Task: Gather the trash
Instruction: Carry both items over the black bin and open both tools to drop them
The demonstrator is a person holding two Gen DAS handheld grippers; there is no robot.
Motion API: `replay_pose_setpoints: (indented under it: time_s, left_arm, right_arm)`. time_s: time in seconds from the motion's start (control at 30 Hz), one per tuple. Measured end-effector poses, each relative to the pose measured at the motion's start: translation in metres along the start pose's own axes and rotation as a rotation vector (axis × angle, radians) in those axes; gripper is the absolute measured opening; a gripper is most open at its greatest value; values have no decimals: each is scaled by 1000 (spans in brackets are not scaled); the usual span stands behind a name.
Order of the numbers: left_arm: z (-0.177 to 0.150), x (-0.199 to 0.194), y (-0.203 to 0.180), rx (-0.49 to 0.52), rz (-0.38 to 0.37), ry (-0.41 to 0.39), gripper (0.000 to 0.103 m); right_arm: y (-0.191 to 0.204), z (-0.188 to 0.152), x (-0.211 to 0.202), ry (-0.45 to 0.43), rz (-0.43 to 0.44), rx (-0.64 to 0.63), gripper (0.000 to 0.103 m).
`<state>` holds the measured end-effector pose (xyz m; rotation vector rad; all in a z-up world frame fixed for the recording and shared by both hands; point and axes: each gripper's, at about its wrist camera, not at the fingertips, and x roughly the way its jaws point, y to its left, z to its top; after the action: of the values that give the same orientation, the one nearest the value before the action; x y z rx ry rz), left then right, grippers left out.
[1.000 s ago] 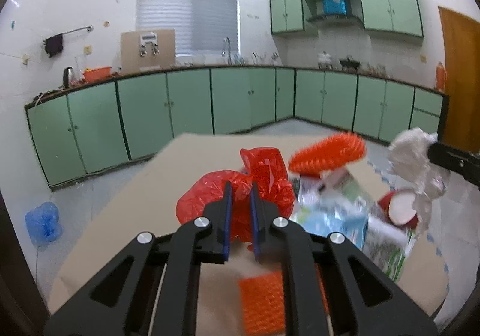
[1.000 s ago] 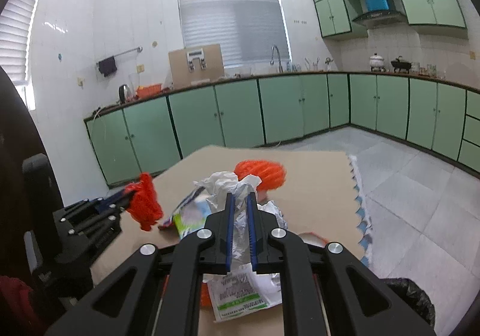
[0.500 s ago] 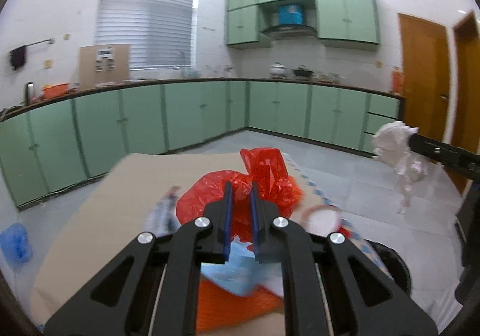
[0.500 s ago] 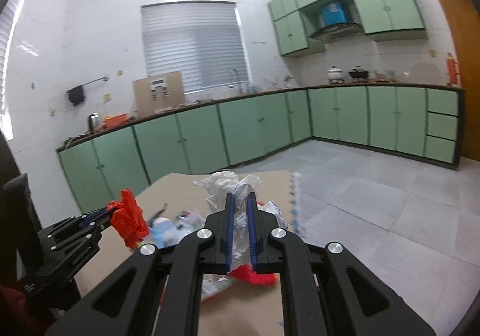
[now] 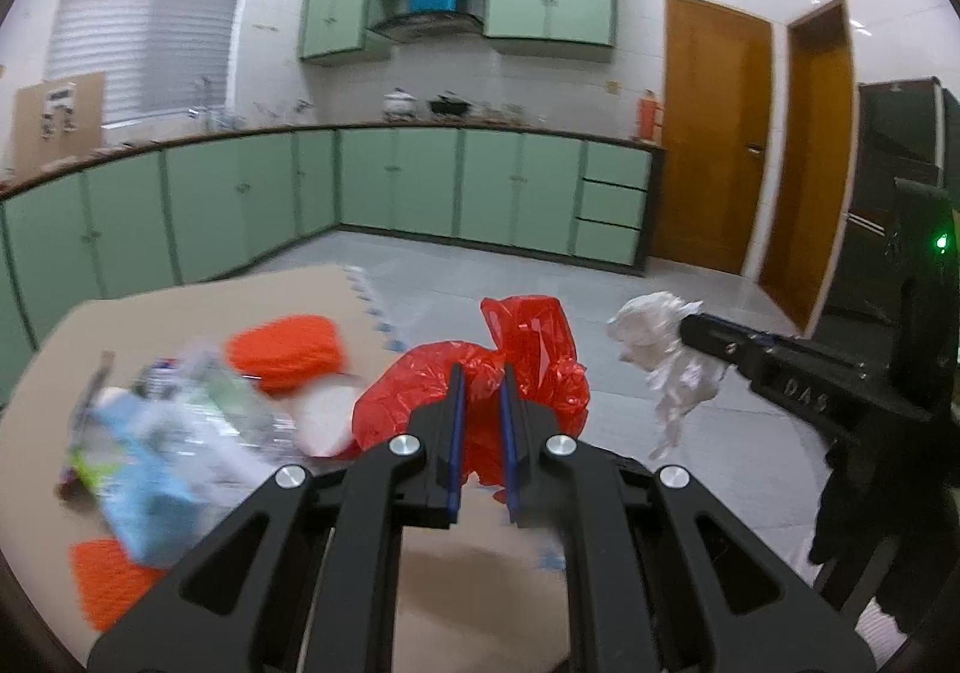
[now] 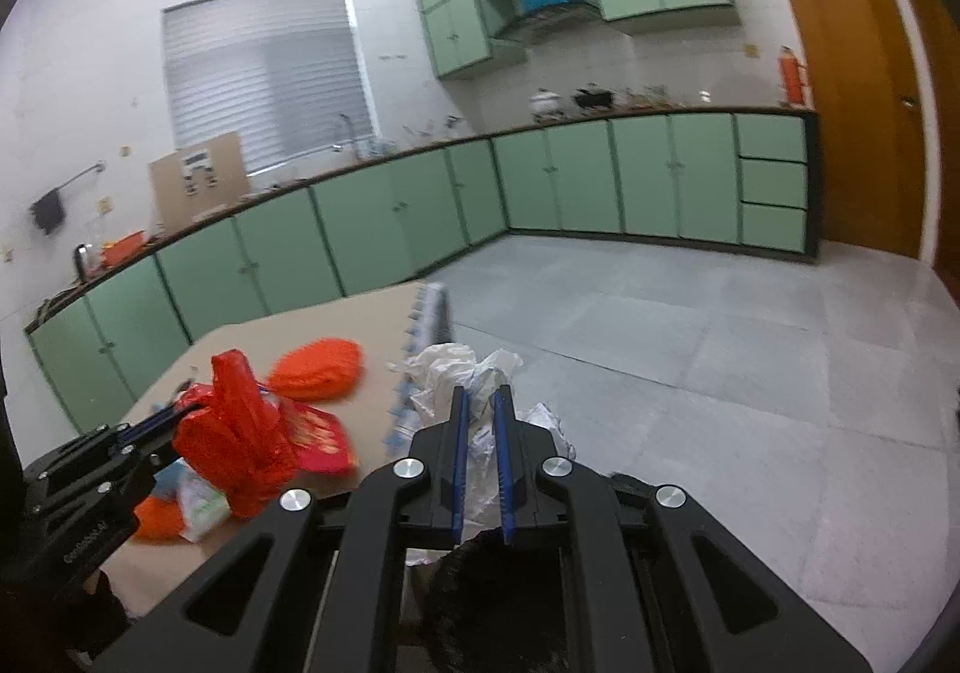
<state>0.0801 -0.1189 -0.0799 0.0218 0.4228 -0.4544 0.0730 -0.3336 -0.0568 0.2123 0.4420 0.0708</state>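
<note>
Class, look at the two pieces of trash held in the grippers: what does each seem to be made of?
Red bag: thin glossy plastic film, judging by its shiny creases and translucent edges. White wad: crumpled, matte and pale with soft folds, probably thin plastic or tissue paper; the pictures cannot settle which.

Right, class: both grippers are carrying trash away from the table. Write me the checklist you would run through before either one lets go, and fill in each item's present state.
1. Left gripper shut on the red plastic bag: ok.
2. Right gripper shut on the crumpled white plastic: ok.
3. Crumpled white plastic lifted off the table, out past its edge: ok.
4. Red plastic bag lifted off the table: ok in the right wrist view.
5. Black bin bag in view beneath the right gripper: ok; whether its mouth lies directly under the load: cannot tell.
6. More trash left on the table, such as the orange mesh piece: not ok, collection unfinished.
</note>
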Motion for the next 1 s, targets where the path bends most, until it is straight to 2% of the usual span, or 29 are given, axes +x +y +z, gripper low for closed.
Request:
replay_pose_setpoints:
  time_s: [0.27, 0.5, 0.6, 0.77, 0.83, 0.87, 0.9, 1.0]
  left_arm:
    - [-14, 70, -42, -5, -125, 83, 9]
    - [-32, 126, -66, 39, -107, 147, 9]
    - [-34, 138, -65, 39, -98, 176, 10]
    - [-35, 149, -66, 34, -93, 198, 15]
    - [-35, 151, -66, 27, -96, 201, 24]
    - [-34, 151, -66, 24, -97, 202, 28]
    - [-34, 151, -66, 21, -99, 204, 30]
    - [-32, 150, -64, 14, -101, 202, 35]
  right_arm:
    - [-54, -23, 3, 48, -99, 76, 9]
    - [-83, -45, 22, 102, -149, 114, 9]
    - [-89, -52, 34, 125, -162, 112, 9]
    - [-97, -60, 44, 151, -158, 130, 15]
    - [-99, -60, 46, 155, -161, 132, 19]
    - [-101, -60, 47, 155, -164, 136, 26]
    - [-100, -61, 46, 155, -166, 139, 31]
    - [-101, -61, 45, 152, -173, 146, 37]
